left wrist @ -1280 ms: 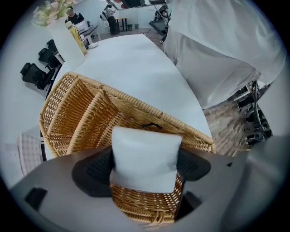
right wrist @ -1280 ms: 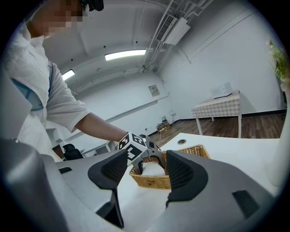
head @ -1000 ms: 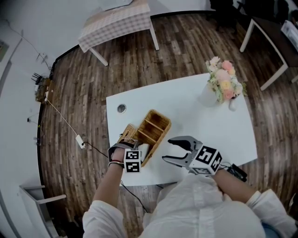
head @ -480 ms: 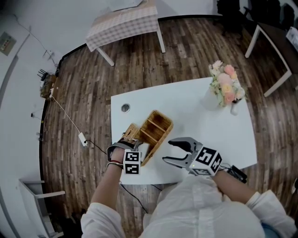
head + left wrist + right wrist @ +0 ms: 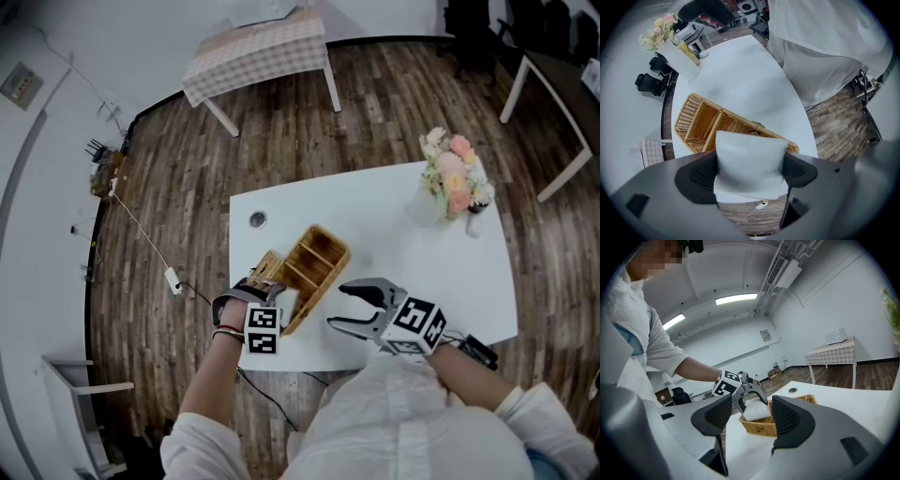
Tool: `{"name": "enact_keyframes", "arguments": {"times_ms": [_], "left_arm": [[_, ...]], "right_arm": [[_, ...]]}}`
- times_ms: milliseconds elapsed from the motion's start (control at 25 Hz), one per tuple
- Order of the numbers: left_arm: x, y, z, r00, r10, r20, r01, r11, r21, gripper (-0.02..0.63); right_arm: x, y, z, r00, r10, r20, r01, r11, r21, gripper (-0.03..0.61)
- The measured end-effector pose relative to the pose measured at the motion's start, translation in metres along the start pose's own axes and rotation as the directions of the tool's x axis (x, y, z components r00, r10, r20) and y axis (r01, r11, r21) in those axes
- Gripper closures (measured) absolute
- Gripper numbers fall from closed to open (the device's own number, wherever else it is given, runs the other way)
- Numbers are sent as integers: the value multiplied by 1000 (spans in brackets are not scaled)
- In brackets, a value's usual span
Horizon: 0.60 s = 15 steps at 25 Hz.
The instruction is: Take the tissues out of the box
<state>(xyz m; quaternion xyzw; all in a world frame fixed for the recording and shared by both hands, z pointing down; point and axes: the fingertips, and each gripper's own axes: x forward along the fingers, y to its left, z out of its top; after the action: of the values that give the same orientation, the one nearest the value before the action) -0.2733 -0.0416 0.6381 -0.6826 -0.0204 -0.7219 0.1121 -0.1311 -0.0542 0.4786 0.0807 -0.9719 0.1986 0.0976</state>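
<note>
Where the head view looks down on the white table [image 5: 422, 253], the left gripper [image 5: 261, 292] points down at the near end of the wicker basket [image 5: 319, 258], with a white tissue pack [image 5: 290, 305] between its jaws. The right gripper [image 5: 337, 305] hovers beside it, jaws apart and empty. In the left gripper view, both pads press the pack's sides over the basket. In the right gripper view, the pack hangs at the basket's rim.

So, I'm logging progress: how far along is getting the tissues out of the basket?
Done: the left gripper is shut on the white tissue pack. In hand: the pack is held up at the wicker basket rim, over the basket. Left: carrying it clear and setting it on the table. The right gripper is open and empty.
</note>
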Motion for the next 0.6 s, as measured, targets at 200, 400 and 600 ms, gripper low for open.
{"name": "enact_keyframes", "arguments": {"times_ms": [200, 400, 600], "left_arm": [[-13, 5, 4, 999, 36, 8, -36, 999, -32, 201], [-20, 12, 15, 997, 69, 36, -66, 995, -78, 201], [-29, 23, 33, 989, 107, 97, -91, 982, -163, 201]], "right_arm": [[-3, 2, 1, 1000, 11, 4, -11, 1000, -12, 310], [-6, 2, 2, 1000, 21, 5, -21, 1000, -18, 310], [-11, 2, 4, 1000, 26, 11, -25, 1000, -18, 310]]}}
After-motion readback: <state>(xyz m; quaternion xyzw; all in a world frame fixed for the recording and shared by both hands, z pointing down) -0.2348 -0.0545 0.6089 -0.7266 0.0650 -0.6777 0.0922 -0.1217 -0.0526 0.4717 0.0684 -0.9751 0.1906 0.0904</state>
